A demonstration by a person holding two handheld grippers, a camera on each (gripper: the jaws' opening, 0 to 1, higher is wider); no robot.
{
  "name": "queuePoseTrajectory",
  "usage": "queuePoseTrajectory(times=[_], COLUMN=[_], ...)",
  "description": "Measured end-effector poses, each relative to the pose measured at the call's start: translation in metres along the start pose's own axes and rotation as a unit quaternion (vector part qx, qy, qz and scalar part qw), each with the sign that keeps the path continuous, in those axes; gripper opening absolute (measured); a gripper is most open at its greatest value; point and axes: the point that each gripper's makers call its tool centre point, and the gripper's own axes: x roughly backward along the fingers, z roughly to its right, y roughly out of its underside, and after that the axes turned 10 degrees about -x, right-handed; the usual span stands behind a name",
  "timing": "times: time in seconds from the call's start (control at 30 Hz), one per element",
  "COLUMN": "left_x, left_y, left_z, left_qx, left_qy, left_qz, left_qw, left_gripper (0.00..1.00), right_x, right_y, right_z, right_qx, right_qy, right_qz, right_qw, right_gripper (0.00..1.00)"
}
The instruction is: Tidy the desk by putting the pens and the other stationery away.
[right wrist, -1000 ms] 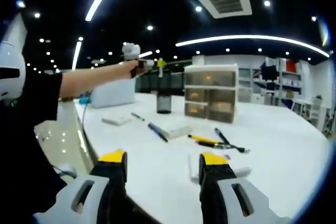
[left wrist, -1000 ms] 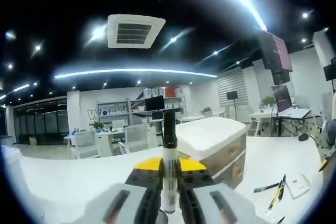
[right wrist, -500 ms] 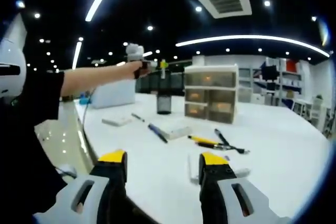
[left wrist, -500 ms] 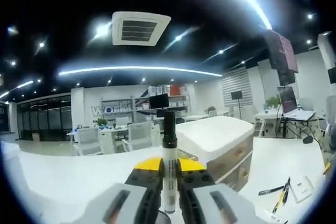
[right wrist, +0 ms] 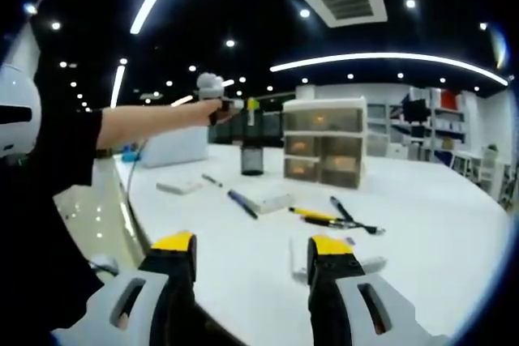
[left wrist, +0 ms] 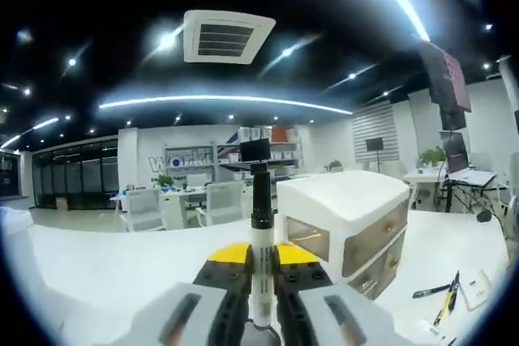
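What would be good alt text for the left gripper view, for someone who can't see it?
The left gripper is shut on an upright marker with a black cap, above a white desk. A white drawer unit stands just right, with pens lying beyond it.

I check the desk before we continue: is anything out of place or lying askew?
Yes. Several pens lie scattered and crossed on the desk in front of the drawer unit, another pen leans on a white pad, and a white box lies loose. The left tool holds a marker upright.
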Motion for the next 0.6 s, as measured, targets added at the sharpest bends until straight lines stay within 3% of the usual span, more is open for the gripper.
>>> queuePoseTrajectory(times=[0.6], left_x=[-0.009], left_y=[0.049], left_z=[-0.001], left_qx=[0.009], left_qy=[-0.007], left_qz=[-0.027], left_qw=[0.9996], left_gripper=[0.1], right_x=[-0.001], right_y=[0.003], right_z=[0.006], right_qx=[-0.001], right_qy=[0.007], right_qz=[-0.004], right_qw=[1.0], right_gripper=[0.52])
